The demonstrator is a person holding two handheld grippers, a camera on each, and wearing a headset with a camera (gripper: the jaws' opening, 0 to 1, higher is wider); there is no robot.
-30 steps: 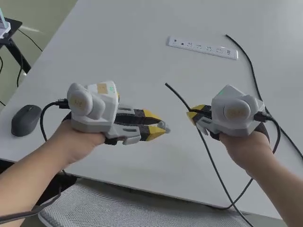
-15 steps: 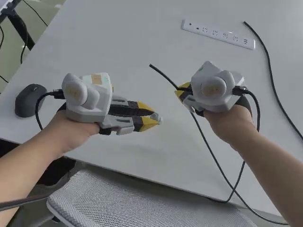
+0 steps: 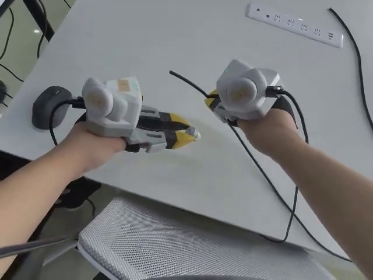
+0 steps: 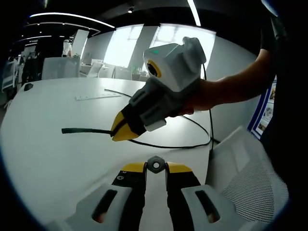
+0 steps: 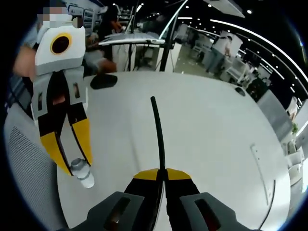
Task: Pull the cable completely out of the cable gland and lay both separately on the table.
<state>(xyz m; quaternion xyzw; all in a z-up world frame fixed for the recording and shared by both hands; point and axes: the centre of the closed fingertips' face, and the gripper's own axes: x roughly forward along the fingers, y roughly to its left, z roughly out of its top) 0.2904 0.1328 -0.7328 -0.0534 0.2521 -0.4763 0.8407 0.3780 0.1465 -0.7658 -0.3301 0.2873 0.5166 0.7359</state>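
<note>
Two grippers, both closed, over the table. Your right gripper clamps the black cable, free end clear. Your left gripper pinches the gland at its tips, apart from the cable.

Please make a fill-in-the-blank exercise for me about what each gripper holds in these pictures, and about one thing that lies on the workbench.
1. The left gripper is shut on the small grey ____.
2. The right gripper is shut on a thin ____ cable.
3. The white power strip lies flat on the ____.

Missing words: cable gland; black; table.
</note>
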